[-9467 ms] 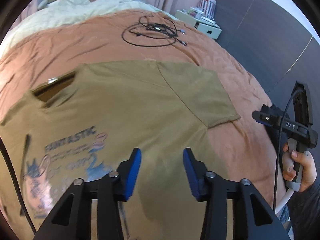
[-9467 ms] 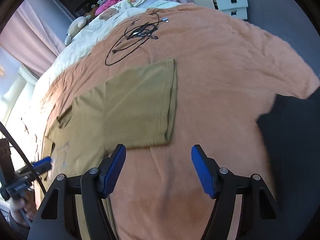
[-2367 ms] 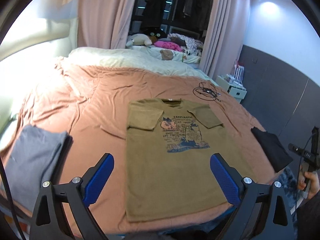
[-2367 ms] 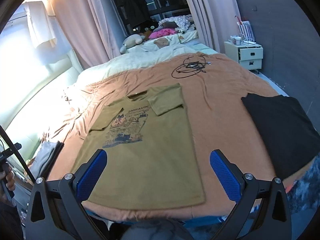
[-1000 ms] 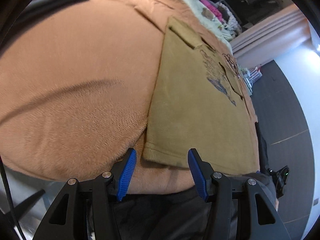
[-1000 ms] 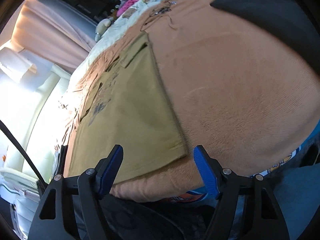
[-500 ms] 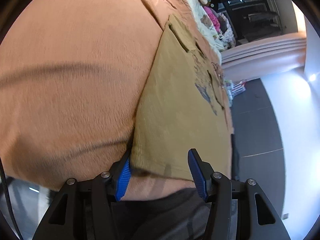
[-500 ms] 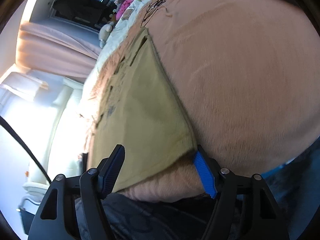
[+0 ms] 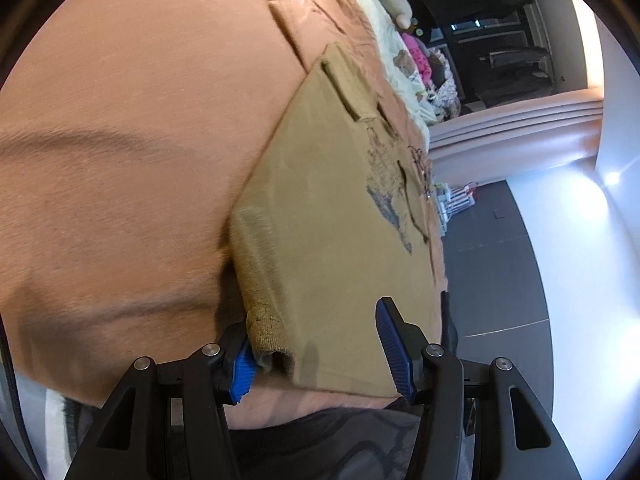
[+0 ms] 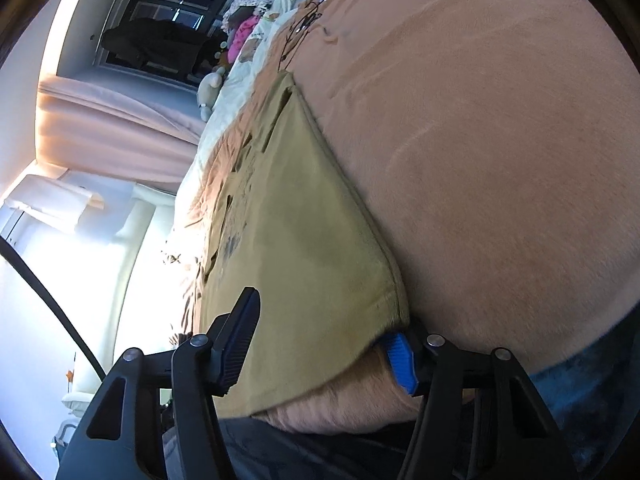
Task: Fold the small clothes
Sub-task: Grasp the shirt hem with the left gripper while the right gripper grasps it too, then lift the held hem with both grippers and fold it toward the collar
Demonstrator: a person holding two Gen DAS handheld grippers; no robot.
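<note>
While both tilted grippers straddle the shirt (image 9: 328, 216) hem, contact seems partial.

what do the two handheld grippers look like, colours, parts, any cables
Both match: the left gripper and the right gripper have black angular plastic finger arms with triangular cut-outs and round silver pivot screws. Each finger ends in a ribbed blue pad. A thin black cable crosses the left edge of the right wrist view. No markings show.

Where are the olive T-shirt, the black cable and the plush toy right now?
olive T-shirt (image 9: 340, 240): left wrist view, plain front below the print.
black cable (image 10: 298, 26): right wrist view, tangle on the blanket.
plush toy (image 10: 208, 88): right wrist view, pale body.
</note>
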